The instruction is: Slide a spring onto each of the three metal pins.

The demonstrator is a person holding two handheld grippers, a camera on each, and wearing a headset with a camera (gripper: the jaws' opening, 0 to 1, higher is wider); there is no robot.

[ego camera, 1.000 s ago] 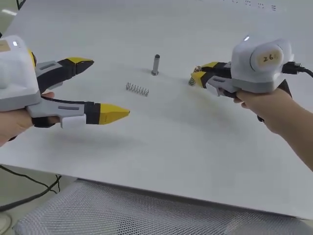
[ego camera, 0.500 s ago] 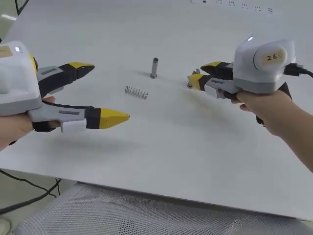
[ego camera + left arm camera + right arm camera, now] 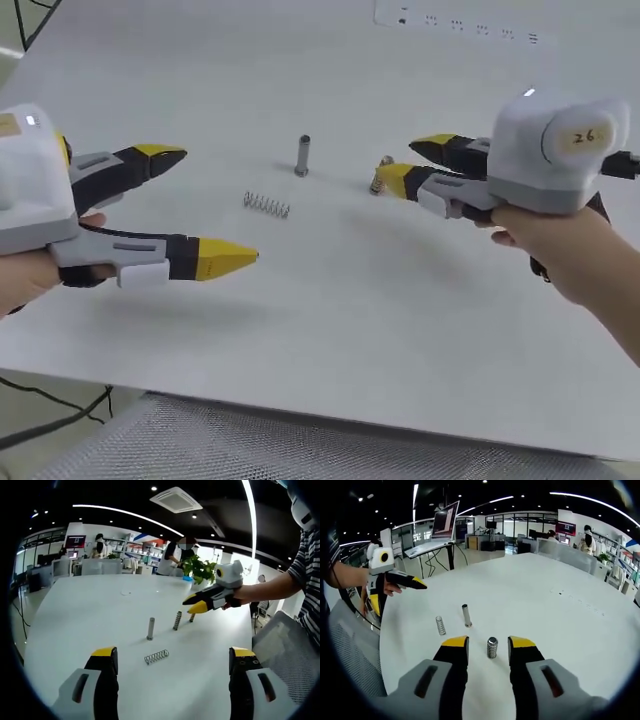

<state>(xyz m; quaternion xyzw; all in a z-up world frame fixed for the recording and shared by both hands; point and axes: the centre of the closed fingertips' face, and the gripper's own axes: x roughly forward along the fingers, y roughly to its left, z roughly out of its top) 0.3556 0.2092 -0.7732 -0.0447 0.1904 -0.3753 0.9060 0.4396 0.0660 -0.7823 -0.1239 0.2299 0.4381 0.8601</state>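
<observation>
Left gripper (image 3: 195, 205): fingers wide apart, nothing between them, touching nothing. It hovers over the near left part of the desk (image 3: 350, 300), tips pointing toward the middle.

Right gripper (image 3: 412, 162): fingers moderately apart, nothing clamped. In the right gripper view a spring-covered pin (image 3: 492, 648) stands upright in line between the two fingertips, with a gap on either side; no contact visible.

Left gripper view: two pins already carrying springs stand close together under the right gripper's tips, the nearer sprung pin (image 3: 177, 620) and the farther sprung pin (image 3: 192, 617). Cannot tell which of these is the one between the right fingers.

Bare pin (image 3: 302, 156): upright on the desk, between the two grippers and nearer the right one, no spring on it, well apart from both sets of fingers.

Loose spring (image 3: 266, 204): lying flat on the desk just beside the bare pin, on the side toward the person and the left gripper, not touching the pin. It sits ahead of the left fingers, roughly in line with the gap between them, as the left gripper view shows.

Nothing stands between the left fingers and the loose spring.

Surroundings: a white power strip (image 3: 455, 25) lies at the far edge of the desk; a grey mesh chair (image 3: 300, 440) shows below the near edge.
</observation>
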